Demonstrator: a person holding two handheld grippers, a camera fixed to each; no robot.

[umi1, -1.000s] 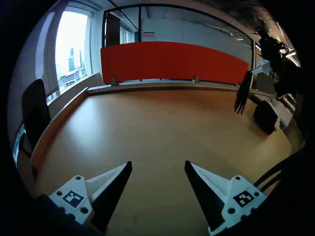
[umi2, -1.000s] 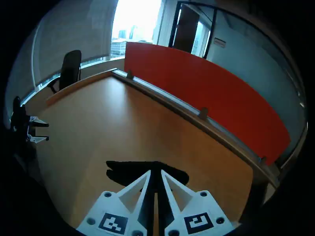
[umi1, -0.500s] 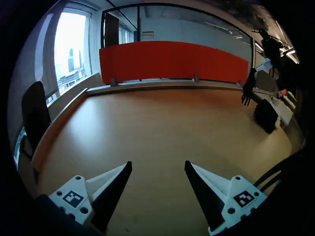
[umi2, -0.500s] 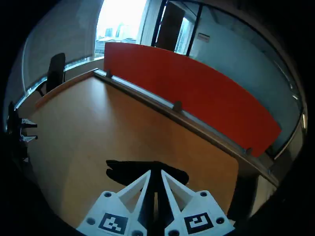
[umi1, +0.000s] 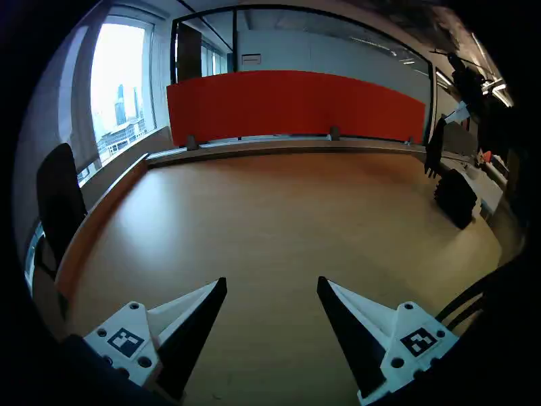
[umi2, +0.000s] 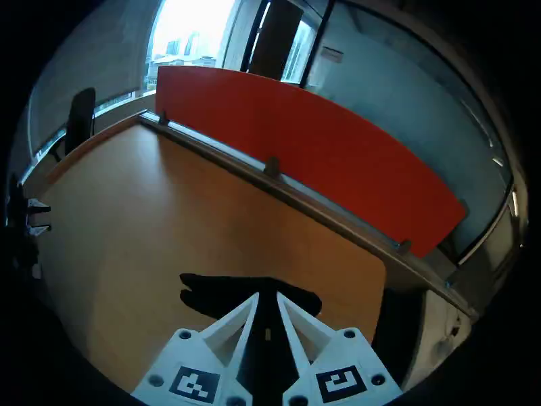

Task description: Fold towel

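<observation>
Your left gripper had its two fingers spread wide, low over the wooden worktop. Your right gripper had both fingers pinched narrow on the one dark towel, which hung up off the worktop near its right edge. One red divider ran along the far edge, and one black chair sat off the left edge.

Left gripper: two white wedge-shaped fingers with black inner faces, a square black-and-white marker tag on each, dark screw holes around the tags, thin black cables beside it. Right gripper: same white fingers, tags, screw holes.
</observation>
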